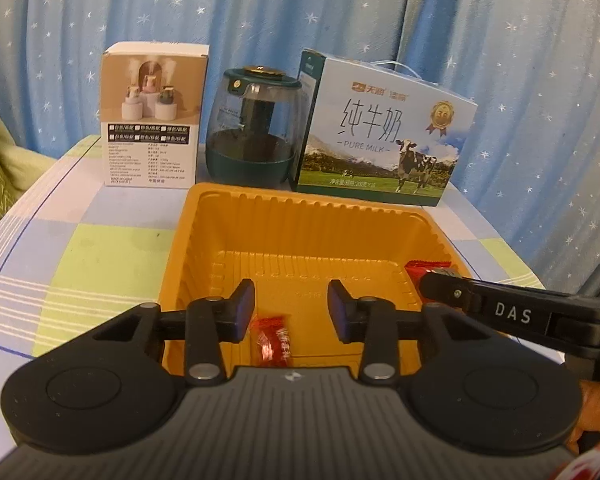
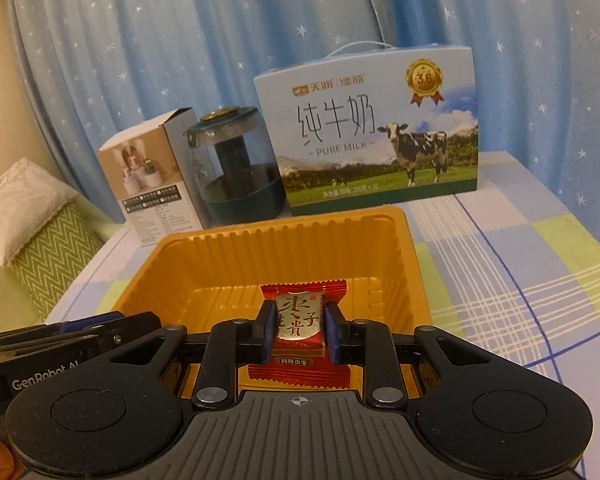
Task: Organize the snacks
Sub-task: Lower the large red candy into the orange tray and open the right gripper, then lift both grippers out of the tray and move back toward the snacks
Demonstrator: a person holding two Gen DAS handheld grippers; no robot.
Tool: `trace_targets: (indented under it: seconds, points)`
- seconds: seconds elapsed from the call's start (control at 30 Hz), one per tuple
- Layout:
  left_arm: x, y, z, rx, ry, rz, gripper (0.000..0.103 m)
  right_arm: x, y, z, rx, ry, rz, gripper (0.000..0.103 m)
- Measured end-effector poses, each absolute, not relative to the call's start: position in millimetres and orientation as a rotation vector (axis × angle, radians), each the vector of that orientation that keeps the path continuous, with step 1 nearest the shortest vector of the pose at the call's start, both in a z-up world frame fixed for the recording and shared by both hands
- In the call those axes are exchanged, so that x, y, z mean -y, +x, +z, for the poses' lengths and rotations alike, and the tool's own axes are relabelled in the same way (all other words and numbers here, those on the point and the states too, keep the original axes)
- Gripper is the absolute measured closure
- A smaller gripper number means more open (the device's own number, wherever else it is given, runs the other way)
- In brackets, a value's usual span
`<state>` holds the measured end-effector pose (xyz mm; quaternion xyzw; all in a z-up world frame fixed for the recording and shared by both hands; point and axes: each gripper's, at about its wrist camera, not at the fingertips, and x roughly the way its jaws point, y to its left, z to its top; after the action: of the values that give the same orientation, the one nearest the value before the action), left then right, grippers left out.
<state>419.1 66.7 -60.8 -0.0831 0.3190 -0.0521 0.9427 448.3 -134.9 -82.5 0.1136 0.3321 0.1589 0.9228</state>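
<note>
An orange plastic tray (image 1: pixel 300 210) sits on the checked tablecloth in front of both grippers. My left gripper (image 1: pixel 292 308) hangs over the tray's near side with its jaws apart. A red wrapped candy (image 1: pixel 270 342) lies loose on the tray floor just below them, touched by neither pad. My right gripper (image 2: pixel 296 332) is shut on a second red candy (image 2: pixel 299 322) with a silver label, held above the tray (image 2: pixel 284 228). In the left wrist view that gripper (image 1: pixel 434 284) reaches in from the right over the tray's corner, its candy (image 1: pixel 424 269) showing at the tip.
Behind the tray stand a humidifier carton (image 1: pixel 154 116), a dark green clear-walled humidifier (image 1: pixel 252 128) and a pure milk box (image 1: pixel 384 128). A blue star-print curtain hangs behind them. A green zigzag pillow (image 2: pixel 48 248) lies off the table's left edge.
</note>
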Motion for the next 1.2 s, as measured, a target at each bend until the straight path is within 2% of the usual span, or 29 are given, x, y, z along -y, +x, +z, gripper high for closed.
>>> trace_targets:
  seconds: [0.5, 0.57, 0.6, 0.63, 1.2]
  points:
    - [-76.6, 412.2, -55.6, -0.641, -0.151, -0.058, 0.063, 139.8, 451.8, -81.6, -0.662, 0.306, 0.348, 0.076]
    - [-76.1, 412.0, -56.7, -0.647, -0.148, -0.06, 0.059, 142.3, 452.4, -81.4, -0.663, 0.333, 0.344, 0.063]
    - [-76.2, 411.8, -57.0, -0.65, -0.147, -0.06, 0.058, 144.4, 452.0, -81.1, -0.656, 0.35, 0.342, 0.052]
    - [-76.4, 411.7, -57.1, -0.651, -0.148, -0.061, 0.056, 145.9, 451.4, -80.5, -0.651, 0.357, 0.336, 0.05]
    - [-78.8, 404.1, -54.8, -0.639, -0.14, -0.063, 0.054, 151.8, 443.2, -73.0, -0.632, 0.331, 0.298, 0.05]
